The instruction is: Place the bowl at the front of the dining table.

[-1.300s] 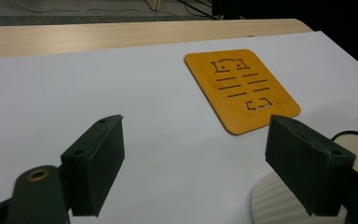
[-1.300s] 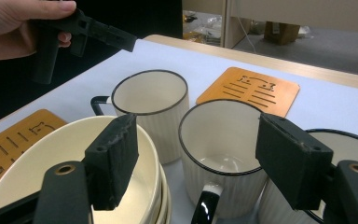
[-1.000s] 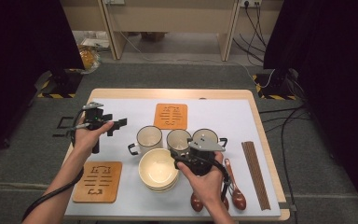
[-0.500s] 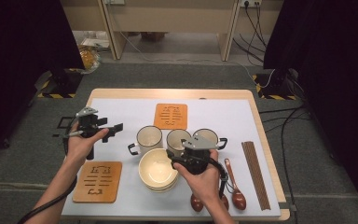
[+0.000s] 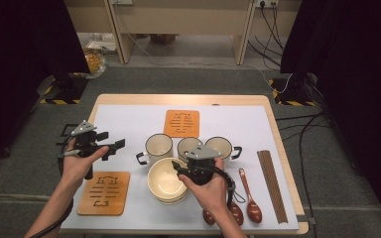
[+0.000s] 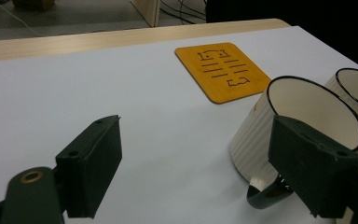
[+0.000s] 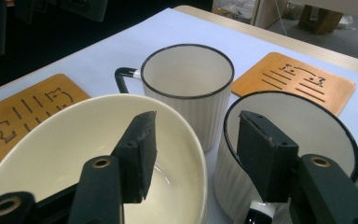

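Three white mugs with dark rims stand in a row: the left mug (image 5: 158,146) (image 6: 261,126) (image 7: 186,74), the middle mug (image 5: 187,145) (image 7: 307,121) and the right mug (image 5: 224,146). A cream bowl (image 5: 164,181) (image 7: 65,144) sits in front of them on a small stack. My right gripper (image 5: 191,161) (image 7: 196,135) hovers over the bowl's right rim and the middle mug's left rim. One jaw is above the bowl, the other above the mug. Its jaws have just been closing and grip nothing. My left gripper (image 5: 115,148) (image 6: 193,149) is open, level, aimed at the left mug.
One orange wooden coaster (image 5: 181,123) (image 6: 221,70) (image 7: 298,81) lies behind the mugs, another (image 5: 104,192) (image 7: 23,112) at the front left. Brown spoons (image 5: 243,201) and chopsticks (image 5: 273,183) lie at the right. The white mat (image 5: 129,119) covers the wooden table (image 5: 178,99).
My left hand has drawn its gripper leftward and nearer the person, away from the left mug. The right hand stays over the bowl and middle mug.
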Motion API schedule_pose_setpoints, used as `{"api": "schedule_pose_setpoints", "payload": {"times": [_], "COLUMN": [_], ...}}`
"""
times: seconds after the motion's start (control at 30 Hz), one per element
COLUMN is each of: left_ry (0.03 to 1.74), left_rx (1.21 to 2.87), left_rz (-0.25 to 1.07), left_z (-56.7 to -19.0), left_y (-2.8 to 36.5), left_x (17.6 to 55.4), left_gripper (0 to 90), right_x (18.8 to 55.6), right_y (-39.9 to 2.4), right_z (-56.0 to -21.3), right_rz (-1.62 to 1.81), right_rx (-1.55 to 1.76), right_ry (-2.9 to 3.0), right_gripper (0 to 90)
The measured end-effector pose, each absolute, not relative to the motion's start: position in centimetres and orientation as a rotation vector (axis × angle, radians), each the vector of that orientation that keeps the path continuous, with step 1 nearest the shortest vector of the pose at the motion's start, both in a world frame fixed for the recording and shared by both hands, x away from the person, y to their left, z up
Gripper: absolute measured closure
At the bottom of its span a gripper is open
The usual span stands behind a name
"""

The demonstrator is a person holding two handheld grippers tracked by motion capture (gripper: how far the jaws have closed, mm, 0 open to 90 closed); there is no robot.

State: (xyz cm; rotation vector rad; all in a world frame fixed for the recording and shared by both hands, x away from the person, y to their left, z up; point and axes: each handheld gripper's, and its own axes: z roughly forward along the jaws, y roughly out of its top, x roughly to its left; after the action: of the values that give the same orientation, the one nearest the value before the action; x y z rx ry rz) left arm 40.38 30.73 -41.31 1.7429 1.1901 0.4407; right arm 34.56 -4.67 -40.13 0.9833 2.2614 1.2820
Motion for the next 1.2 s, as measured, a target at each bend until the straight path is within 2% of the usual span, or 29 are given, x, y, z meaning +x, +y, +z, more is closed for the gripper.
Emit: {"api": "schedule_pose_setpoints", "payload": {"times": [0.2, 0.4, 1.2], "left_ry": [1.188, 1.192, 1.186], "left_rx": [1.748, 1.746, 1.737], "left_rz": [0.429, 0.425, 0.401], "left_z": [-41.83, -42.02, -42.27], "left_y": [30.7, 30.71, 30.87], "left_x": [40.01, 39.97, 39.8], "left_gripper": [17.0, 17.2, 18.0], "right_x": [34.71, 34.76, 35.17], "right_y": [-4.71, -4.7, -4.14], "right_z": [-40.43, -40.48, -41.1], "right_rz": [1.258, 1.244, 1.201], "right_rx": [0.988, 0.97, 0.951], "right_ry": [2.281, 2.297, 2.348], "right_gripper": [56.6, 61.4, 74.3]}}
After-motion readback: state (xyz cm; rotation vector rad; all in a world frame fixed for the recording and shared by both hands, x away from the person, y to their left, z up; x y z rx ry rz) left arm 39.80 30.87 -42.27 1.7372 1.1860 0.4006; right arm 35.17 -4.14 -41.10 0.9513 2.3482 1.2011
